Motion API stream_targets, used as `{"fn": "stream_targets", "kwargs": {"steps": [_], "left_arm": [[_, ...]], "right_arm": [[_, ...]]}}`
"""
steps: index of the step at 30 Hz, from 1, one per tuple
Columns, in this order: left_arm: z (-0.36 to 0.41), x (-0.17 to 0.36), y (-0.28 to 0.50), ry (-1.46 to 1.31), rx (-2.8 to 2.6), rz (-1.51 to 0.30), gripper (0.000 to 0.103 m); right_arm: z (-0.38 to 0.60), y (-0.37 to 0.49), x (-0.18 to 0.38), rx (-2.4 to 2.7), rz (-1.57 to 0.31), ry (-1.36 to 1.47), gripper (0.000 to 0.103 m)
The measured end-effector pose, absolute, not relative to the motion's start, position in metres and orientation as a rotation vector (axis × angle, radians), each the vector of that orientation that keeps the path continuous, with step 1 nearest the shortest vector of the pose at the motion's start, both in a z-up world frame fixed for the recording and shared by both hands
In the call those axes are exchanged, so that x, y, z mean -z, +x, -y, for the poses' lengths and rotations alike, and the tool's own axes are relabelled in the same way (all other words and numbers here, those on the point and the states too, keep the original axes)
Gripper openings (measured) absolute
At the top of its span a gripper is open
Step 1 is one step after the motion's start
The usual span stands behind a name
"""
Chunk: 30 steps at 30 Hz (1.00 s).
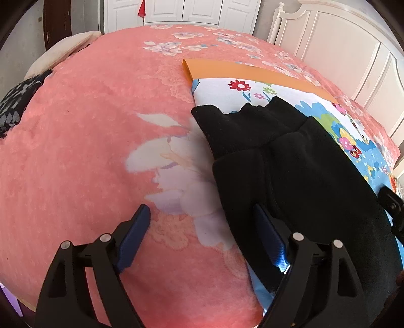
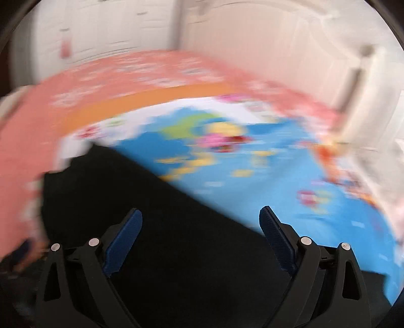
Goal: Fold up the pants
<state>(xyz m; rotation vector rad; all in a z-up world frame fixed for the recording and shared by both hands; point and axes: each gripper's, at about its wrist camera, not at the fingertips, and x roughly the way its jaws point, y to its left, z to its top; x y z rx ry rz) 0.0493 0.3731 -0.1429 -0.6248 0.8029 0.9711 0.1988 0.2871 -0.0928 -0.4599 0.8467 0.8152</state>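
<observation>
Black pants [image 1: 298,161] lie on a colourful cartoon mat [image 1: 325,111] on the pink floral bed [image 1: 88,131]. Their cuffed end points to the far left, partly off the mat. My left gripper [image 1: 202,222] is open and empty, its right finger over the pants' left edge, its left finger over the bedspread. In the blurred right wrist view the pants [image 2: 156,201] fill the lower middle. My right gripper [image 2: 200,222] is open and empty above them, its right finger near the pants' edge by the mat [image 2: 265,171].
An orange board [image 1: 227,69] lies under the mat's far side. A white headboard [image 1: 341,50] stands at the right, white cupboard doors [image 1: 181,11] at the back. A dark patterned cloth [image 1: 17,101] and a pale pillow [image 1: 60,48] lie at the bed's left edge.
</observation>
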Motion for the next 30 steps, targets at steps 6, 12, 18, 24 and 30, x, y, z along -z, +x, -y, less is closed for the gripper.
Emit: {"fn": "stream_targets", "kwargs": {"steps": [6,12,18,24,30], "left_arm": [[-0.367,0.119,0.047,-0.535,-0.987,-0.738,0.073],[-0.382,0.124,0.075,-0.480,-0.969,-0.788,0.076],[-0.389,0.131,0.075,-0.465,-0.998,-0.753,0.087],[-0.427,0.123,0.027,-0.728,-0.780,-0.612,0.080],[-0.472,0.135,0.019,-0.886,-0.543,-0.571,0.064]], "right_arm": [[-0.332,0.224,0.128,-0.660,-0.872,-0.577,0.089],[-0.330,0.246,0.099,-0.646,-0.820,-0.451,0.090],[-0.350,0.234,0.119,-0.714,-0.883,-0.624,0.090],[-0.354,0.237,0.123,-0.623,-0.779,-0.651,0.091],[-0.259,0.220,0.069,-0.657,-0.779,-0.339,0.095]]}}
